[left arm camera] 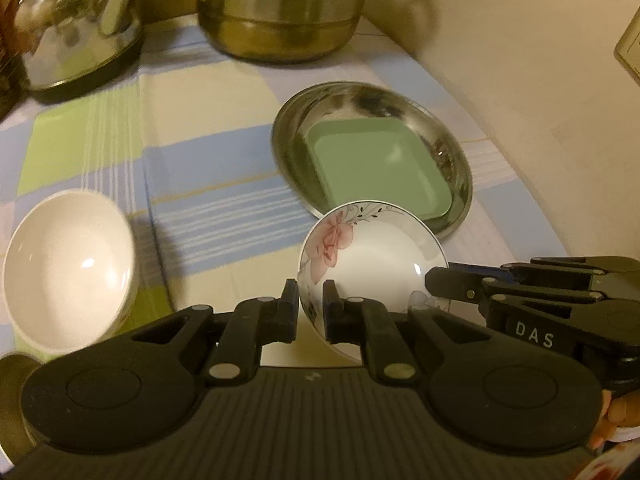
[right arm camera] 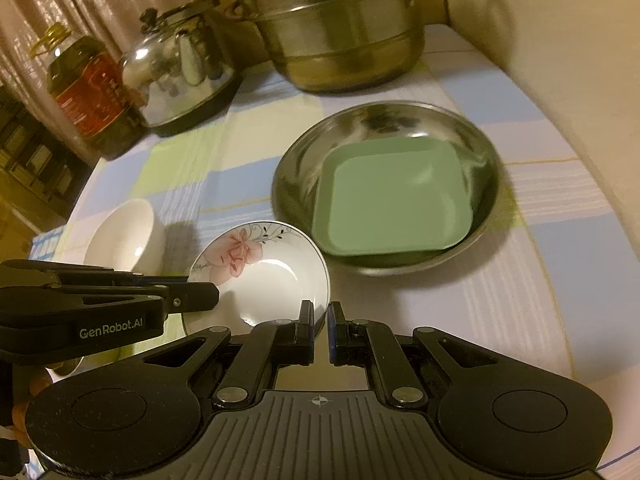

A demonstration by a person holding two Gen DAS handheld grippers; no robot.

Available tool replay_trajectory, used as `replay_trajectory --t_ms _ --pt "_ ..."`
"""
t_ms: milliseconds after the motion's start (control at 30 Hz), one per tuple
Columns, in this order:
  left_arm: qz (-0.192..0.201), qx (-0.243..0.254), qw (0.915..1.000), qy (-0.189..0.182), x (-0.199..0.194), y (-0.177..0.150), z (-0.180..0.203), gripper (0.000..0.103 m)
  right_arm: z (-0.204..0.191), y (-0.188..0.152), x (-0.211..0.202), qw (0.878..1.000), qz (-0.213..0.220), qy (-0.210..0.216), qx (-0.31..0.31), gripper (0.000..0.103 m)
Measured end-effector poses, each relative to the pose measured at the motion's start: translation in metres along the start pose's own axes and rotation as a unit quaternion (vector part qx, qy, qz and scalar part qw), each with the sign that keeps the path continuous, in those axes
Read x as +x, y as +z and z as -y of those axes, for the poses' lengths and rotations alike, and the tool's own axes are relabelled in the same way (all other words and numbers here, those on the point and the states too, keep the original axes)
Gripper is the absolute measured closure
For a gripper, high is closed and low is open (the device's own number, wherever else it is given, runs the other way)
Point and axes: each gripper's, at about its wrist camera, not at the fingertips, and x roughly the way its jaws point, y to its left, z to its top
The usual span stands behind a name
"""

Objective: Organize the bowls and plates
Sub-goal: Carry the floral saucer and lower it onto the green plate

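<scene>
A small white floral dish (left arm camera: 372, 264) is held up between both grippers. My left gripper (left arm camera: 311, 304) is shut on its left rim. My right gripper (right arm camera: 320, 320) is shut on its right rim; it also shows in the left wrist view (left arm camera: 436, 282). The dish (right arm camera: 264, 268) sits just before a steel plate (right arm camera: 296, 168) that holds a green square plate (right arm camera: 392, 204). The steel plate (left arm camera: 288, 128) and green plate (left arm camera: 380, 168) lie ahead of the dish. A white bowl (left arm camera: 68, 264) stands at the left, also in the right wrist view (right arm camera: 124, 236).
A big steel steamer pot (right arm camera: 340, 28), a kettle (right arm camera: 180, 68) and an oil bottle (right arm camera: 88, 92) stand at the back of the checked tablecloth (left arm camera: 208, 152). A wall runs along the right (left arm camera: 520, 60).
</scene>
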Motion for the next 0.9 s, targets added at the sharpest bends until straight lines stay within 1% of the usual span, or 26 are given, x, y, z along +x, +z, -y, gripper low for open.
replay_trajectory --t_ms 167,433,567,900 --pt "0.002 0.010 0.9999 -0.009 0.009 0.015 0.008 0.092 0.010 0.012 -0.002 1.000 0.015 -0.012 0.005 0.096" --pt "0.007 0.021 0.9995 -0.024 0.025 0.037 0.019 0.092 0.027 0.032 0.003 0.999 0.027 -0.032 0.017 0.096" --pt "0.006 0.030 0.9992 -0.027 0.035 0.048 0.025 0.092 0.037 0.040 0.007 0.998 0.031 -0.042 0.021 0.096" --pt "-0.001 0.032 0.9991 -0.030 0.062 0.070 0.029 0.092 0.058 0.061 0.026 0.998 0.029 -0.055 0.028 0.096"
